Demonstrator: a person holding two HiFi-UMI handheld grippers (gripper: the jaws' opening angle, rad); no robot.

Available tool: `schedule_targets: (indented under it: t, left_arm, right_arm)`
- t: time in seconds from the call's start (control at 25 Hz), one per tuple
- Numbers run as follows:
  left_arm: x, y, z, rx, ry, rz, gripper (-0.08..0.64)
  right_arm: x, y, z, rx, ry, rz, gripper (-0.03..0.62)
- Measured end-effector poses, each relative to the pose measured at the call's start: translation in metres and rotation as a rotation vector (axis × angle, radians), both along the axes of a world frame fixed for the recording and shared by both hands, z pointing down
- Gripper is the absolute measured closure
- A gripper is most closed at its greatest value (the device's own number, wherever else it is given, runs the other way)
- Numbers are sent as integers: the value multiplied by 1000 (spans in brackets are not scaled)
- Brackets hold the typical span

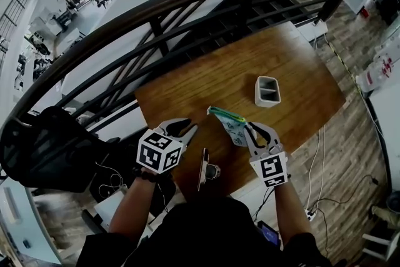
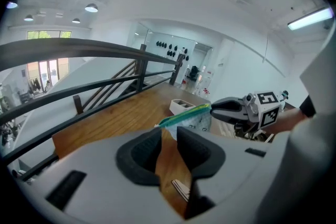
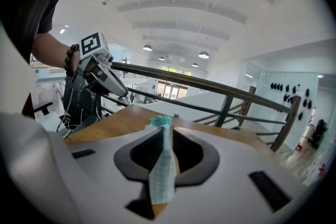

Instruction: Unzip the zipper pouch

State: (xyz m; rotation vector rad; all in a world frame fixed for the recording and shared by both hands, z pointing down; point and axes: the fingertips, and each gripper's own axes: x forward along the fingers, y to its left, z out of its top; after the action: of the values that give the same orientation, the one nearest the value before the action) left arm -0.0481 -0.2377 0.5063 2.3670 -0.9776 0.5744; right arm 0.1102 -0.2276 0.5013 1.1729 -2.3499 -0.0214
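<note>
One zipper pouch (image 1: 232, 125), print unreadable

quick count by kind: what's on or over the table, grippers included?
grippers: 2 (left gripper, right gripper)
zipper pouch: 1
white two-compartment container: 1
dark object at the near edge of the table, kind unclear: 1
total: 5

Head view steeply down; gripper views low across shared table (image 1: 206, 84)

Green-zippered checked pouch (image 1: 235, 128), raised, tilted
</note>
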Motion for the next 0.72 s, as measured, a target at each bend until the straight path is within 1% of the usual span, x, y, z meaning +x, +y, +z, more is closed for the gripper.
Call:
schedule_targets:
  t: [0.04,0.2,0.28,0.44,0.6,0.72]
  left_arm:
    - [-1,1,0,-4,5,-5,462]
    - [-6,6,1,-9,12,-14,462]
    - [-7,8,0,-13,14,-20,462]
    - [-10,14,-3,-8,17,-25,462]
    - [-15,18,-10,39,39,-37,463]
    - [-23,18,-20,102,51,-49,484]
  right_arm:
    - [4,-2,-1,0,-1,19,533]
    - [22,-3,0,-27,-23,82,520]
    - [27,0,-2,-32,-29,94,520]
    - [28,8,-9,-14,-17,94,520]
    - [29,18,-18,8,-49,123,523]
    - [28,26,-28,25,-73,149,532]
